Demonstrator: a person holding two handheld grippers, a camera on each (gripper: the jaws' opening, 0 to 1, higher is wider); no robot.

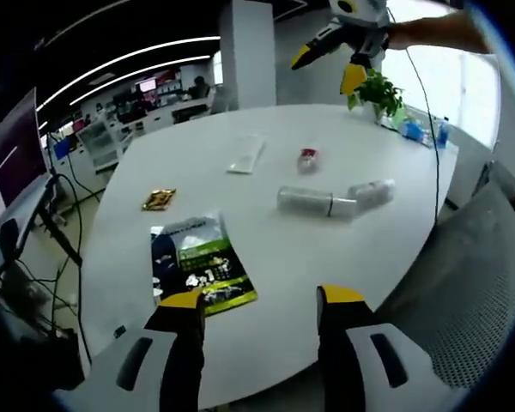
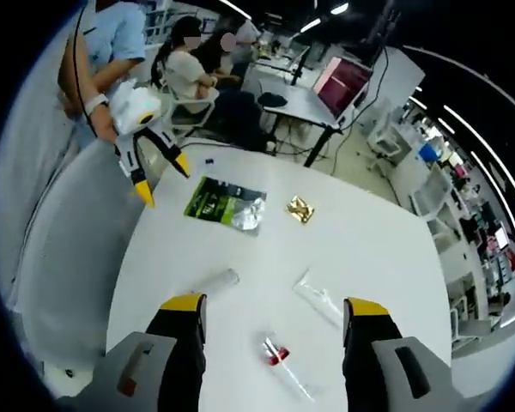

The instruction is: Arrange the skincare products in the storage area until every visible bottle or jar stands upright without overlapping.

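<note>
The table [image 1: 266, 257] presents a smooth white top with a soft satin sheen, and the chair back [image 1: 476, 283] beside it is grey woven mesh, matt and rough-textured. The green packet [image 1: 202, 262] has a glossy printed film surface that creases and catches light, the small gold sachet [image 1: 158, 199] looks like shiny foil, and the two lying bottles [image 1: 335, 199] appear to be clear, glossy plastic, though the view is too distant to be sure. The left gripper [image 1: 262, 300] shows matt grey plastic housings with smooth yellow finger caps [image 1: 343, 294] over black.
</note>
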